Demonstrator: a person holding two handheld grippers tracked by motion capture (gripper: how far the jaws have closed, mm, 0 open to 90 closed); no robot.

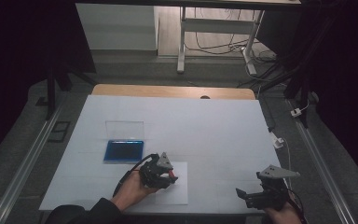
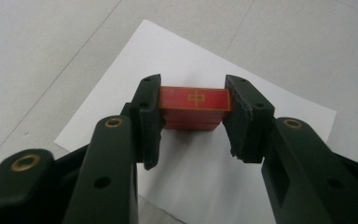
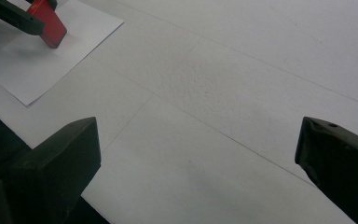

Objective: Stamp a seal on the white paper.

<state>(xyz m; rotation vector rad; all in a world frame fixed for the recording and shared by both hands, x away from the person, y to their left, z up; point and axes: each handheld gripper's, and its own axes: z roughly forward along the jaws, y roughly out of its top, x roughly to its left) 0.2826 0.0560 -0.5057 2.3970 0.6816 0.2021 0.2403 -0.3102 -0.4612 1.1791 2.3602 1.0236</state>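
Clamping one red block over one white sheet, the left gripper holds firm; the right gripper's fingers stand apart near one blue box.

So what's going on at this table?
A person is working with a hand-held gripper in each hand. The left gripper is shut on a small red block with a gold mark on it, holding it over a white sheet of paper. The right gripper waits with its jaws open and nothing between them, near the table's front edge. Farther back on the table sits a blue case with its clear lid standing open.
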